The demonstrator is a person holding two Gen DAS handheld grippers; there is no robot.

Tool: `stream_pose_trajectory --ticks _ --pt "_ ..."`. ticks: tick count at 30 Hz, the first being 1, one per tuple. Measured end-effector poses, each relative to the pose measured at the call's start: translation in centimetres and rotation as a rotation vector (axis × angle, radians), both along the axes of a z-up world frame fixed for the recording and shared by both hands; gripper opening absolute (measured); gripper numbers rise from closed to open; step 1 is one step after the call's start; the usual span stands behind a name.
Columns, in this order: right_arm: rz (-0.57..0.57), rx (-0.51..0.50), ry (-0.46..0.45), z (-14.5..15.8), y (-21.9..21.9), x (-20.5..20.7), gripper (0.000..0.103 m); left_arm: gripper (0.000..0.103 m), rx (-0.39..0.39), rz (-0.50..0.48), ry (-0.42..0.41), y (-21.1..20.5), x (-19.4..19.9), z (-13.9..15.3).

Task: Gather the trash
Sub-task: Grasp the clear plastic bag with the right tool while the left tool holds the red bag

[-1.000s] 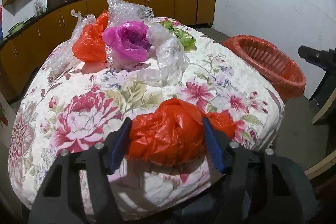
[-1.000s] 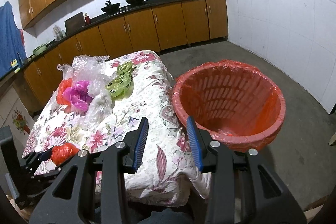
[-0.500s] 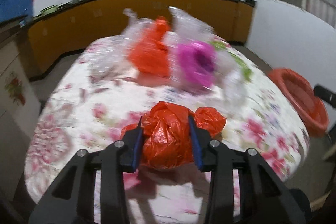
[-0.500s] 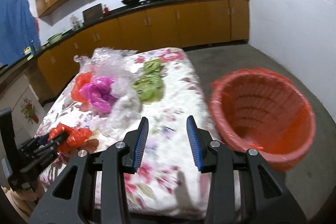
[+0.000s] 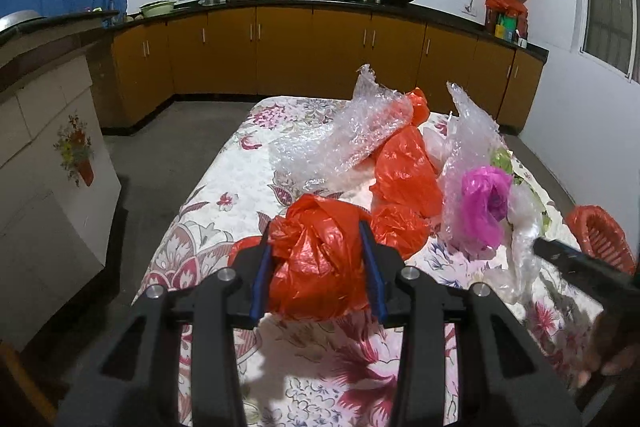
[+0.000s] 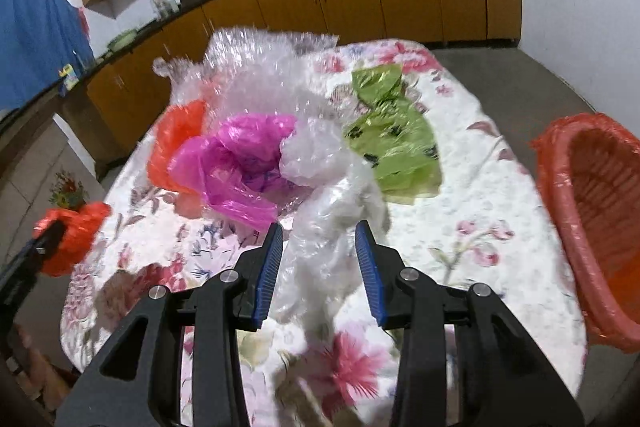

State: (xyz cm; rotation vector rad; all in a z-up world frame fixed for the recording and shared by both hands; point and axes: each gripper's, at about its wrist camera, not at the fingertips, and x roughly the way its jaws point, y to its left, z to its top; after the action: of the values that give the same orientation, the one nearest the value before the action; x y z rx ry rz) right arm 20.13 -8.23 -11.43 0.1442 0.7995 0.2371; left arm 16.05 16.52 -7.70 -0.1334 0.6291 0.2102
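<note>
**Between two pairs of blue pads, bags on the flowered bench**

Between the left hand-held gripper's [image 5: 318, 267] pads sits a crumpled red bag [image 5: 316, 263], clamped on both sides above the bench [image 5: 224, 203]; the right hand-held gripper [image 6: 320, 259] stands parted around a clear plastic bag [image 6: 328, 227], pads not visibly pressing it; to its right stands the red basket [image 6: 560, 187]; ahead lie pink [image 6: 236, 171] and green bags [image 6: 396, 147].

Thin, crinkled, glossy plastic: red bag [image 5: 318, 263], magenta bag [image 6: 236, 163], green bag [image 6: 394, 143]. Clear, shiny, dimpled bubble wrap [image 5: 344, 143]. Soft, matt, floral-printed tablecloth [image 6: 472, 211]. Ribbed plastic waste basket [image 6: 596, 203], lined with glossy red film. Matt black plastic gripper bodies; ridged blue pads [image 6: 270, 263]. Smooth orange wood-look cabinets [image 5: 280, 47].
</note>
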Motion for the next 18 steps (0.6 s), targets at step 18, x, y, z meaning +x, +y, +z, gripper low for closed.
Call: stream_pose_trajectory --ticks 18 --pt "-0.061 0.007 -0.019 0.9 -6.1 -4.1 0.001 0.04 -0.025 -0.136 -0.01 -5.8 0.1 1.1"
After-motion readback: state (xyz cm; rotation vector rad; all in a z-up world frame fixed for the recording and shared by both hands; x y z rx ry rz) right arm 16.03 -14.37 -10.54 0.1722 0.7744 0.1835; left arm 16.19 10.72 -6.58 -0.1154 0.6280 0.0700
